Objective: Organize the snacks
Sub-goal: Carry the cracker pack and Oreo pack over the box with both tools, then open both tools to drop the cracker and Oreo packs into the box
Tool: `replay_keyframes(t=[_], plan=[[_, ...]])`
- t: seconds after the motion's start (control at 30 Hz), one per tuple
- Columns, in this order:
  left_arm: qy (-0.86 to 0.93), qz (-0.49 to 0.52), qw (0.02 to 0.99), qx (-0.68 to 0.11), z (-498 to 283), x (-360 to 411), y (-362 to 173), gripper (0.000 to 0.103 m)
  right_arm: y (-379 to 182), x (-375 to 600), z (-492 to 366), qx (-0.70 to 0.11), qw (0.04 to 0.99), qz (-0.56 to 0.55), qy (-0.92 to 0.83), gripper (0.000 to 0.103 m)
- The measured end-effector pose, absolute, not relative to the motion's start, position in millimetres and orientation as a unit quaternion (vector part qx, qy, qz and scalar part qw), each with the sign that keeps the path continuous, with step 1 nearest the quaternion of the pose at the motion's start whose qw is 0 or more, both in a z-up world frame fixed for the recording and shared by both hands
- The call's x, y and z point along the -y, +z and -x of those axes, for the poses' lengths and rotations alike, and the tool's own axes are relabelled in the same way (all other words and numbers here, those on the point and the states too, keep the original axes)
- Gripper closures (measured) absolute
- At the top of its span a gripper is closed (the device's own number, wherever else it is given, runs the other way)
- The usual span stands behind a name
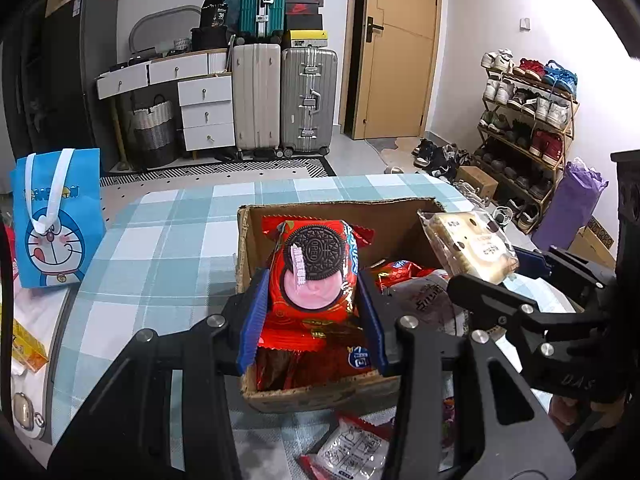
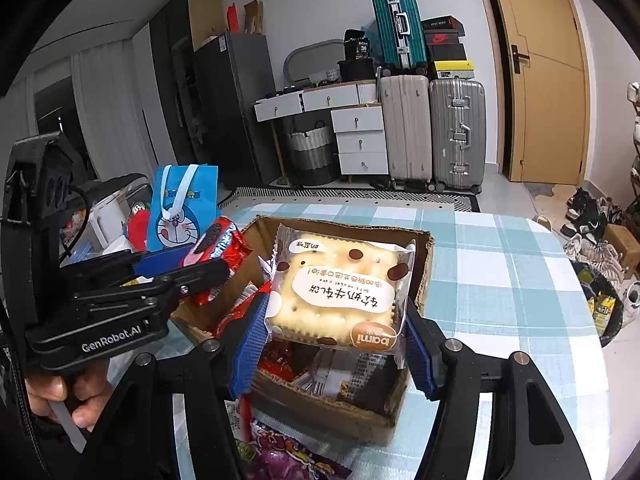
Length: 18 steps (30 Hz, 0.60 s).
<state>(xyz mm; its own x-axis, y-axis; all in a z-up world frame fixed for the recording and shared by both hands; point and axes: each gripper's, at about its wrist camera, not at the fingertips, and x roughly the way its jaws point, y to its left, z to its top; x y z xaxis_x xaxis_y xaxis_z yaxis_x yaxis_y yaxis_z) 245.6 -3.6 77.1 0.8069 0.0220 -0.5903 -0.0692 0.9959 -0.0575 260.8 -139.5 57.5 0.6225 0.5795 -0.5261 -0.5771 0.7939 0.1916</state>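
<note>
My left gripper (image 1: 312, 312) is shut on a red Oreo packet (image 1: 314, 268) and holds it above the open cardboard box (image 1: 320, 394). My right gripper (image 2: 336, 328) is shut on a clear-wrapped nougat cracker packet (image 2: 340, 292), also above the box (image 2: 332, 416). The box holds several red and dark snack packets (image 1: 424, 296). The right gripper and its cracker packet (image 1: 468, 246) show at the right of the left wrist view. The left gripper with the Oreo packet (image 2: 218, 246) shows at the left of the right wrist view.
The box stands on a blue-checked tablecloth (image 2: 500, 280). A blue Doraemon bag (image 1: 54, 220) stands at the table's left. Loose snack packets lie in front of the box (image 1: 352, 448), (image 2: 288, 460). A yellow box (image 1: 26, 346) lies at far left.
</note>
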Motion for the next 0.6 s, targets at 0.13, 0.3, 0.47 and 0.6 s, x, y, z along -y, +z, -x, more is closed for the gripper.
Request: replay_keyframes(t=[0.13,0.3,0.47,0.6], plan=[[0.027,0.028,0.949,-0.312,-253,6,69,0.063,54,136,-268,-0.295,0.901,0.004,0.319,0.041],[0.025,0.023,0.948,-0.318,-262,8,63,0.063,47,136,-273,-0.301,0.899,0.005,0.318,0.041],[0.026,0.024,0.946,-0.322,-265,10,58,0.063,45,136,-276,-0.3,0.9,0.008,0.316,0.04],[0.027,0.028,0.945,-0.326,-269,7,54,0.063,43,135,-280,-0.303,0.899,0.009,0.317,0.04]])
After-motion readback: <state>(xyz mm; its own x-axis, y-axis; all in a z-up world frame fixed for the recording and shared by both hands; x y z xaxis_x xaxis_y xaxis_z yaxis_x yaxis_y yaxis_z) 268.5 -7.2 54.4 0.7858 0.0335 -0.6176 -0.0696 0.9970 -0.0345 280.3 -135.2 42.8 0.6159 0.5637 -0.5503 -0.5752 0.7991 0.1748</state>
